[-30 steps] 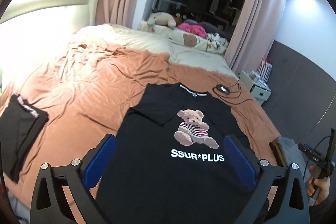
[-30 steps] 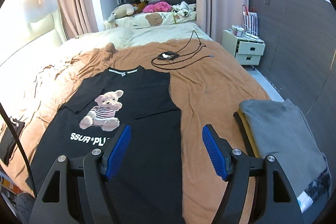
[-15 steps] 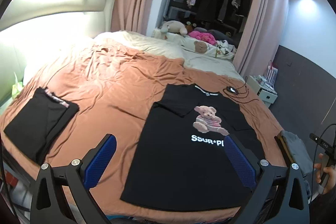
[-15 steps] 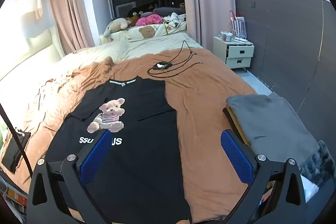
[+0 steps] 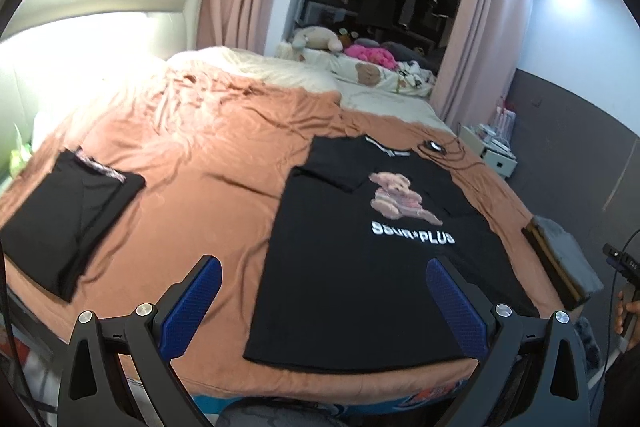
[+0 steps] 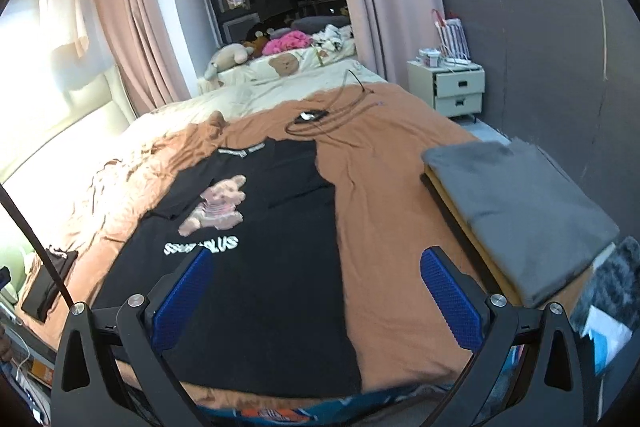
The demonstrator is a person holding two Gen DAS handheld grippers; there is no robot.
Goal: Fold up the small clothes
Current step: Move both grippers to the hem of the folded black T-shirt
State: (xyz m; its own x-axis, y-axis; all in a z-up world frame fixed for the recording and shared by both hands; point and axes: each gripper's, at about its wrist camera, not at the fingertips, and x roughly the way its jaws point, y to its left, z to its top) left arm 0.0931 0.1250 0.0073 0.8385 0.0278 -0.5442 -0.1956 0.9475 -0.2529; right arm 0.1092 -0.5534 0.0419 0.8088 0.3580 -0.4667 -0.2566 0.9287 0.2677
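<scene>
Black cotton-ish tee [image 5: 372,267] flat, sleeves folded; both tools wide.

— Where does the left wrist view look from?

— From above the foot of the bed [image 5: 208,163], facing its head at 12 o'clock, well back; the black T-shirt [image 5: 372,267] sits toward 1 o'clock, a folded black garment [image 5: 64,219] at 9.

— And the right wrist view?

— Same foot end, same heading, set further right: the T-shirt [image 6: 260,247] falls at 11 o'clock, a grey folded pile [image 6: 520,203] at 2. Both share the shirt, the bed and the far wardrobe.
</scene>
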